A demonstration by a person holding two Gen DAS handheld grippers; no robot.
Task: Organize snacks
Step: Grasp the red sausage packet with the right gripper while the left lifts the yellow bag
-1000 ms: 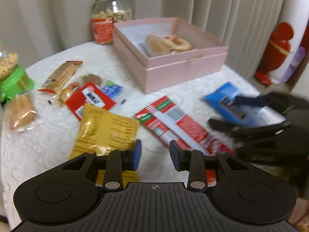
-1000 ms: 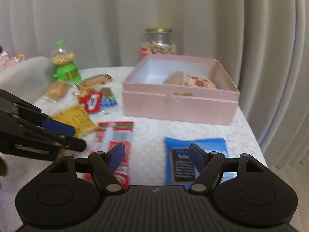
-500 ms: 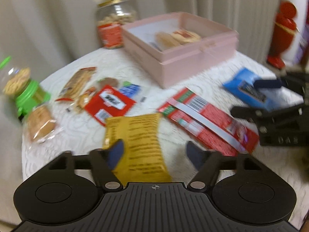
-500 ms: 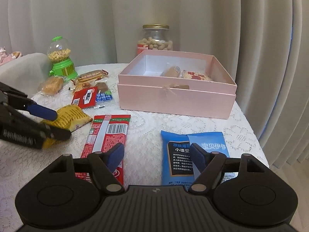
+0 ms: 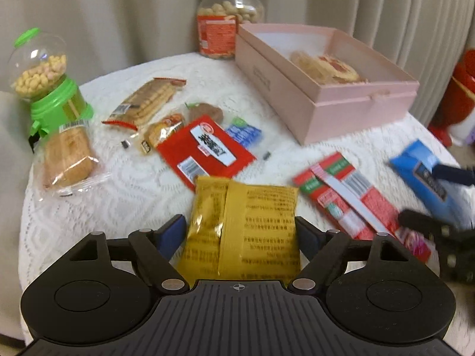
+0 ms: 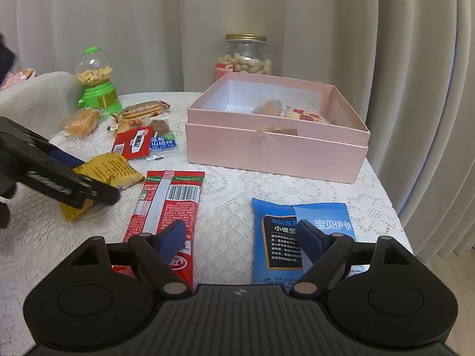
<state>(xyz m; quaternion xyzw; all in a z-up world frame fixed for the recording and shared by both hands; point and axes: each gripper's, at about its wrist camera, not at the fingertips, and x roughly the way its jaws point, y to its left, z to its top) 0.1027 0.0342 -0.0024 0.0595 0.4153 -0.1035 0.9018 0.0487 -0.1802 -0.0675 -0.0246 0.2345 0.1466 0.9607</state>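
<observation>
Left wrist view shows the biggest change: one second ago the left claw [image 5: 239, 231] was nearly closed and hanging above the desk [image 5: 124, 195], and now its fingers are spread wide with the yellow snack packet [image 5: 243, 228] lying between them. The packet fills almost the whole gap, but I cannot tell if the pads already touch its edges; from the right wrist view the packet's near end looks a little raised under the left claw, which is not certain. The right claw [image 6: 240, 241] is also wide and holds nothing. It hovers low over the desk, between the long red packet [image 6: 167, 204] and the blue packet [image 6: 299, 231], and it moved little in the last half second. The pink box [image 6: 276, 151] stands open at the back of the desk with two snacks inside already. I judge that the yellow packet is the next snack to go to the box, and the left claw must now close on it. The wrapper looks thin and slippery, so it may crumple or slide.
</observation>
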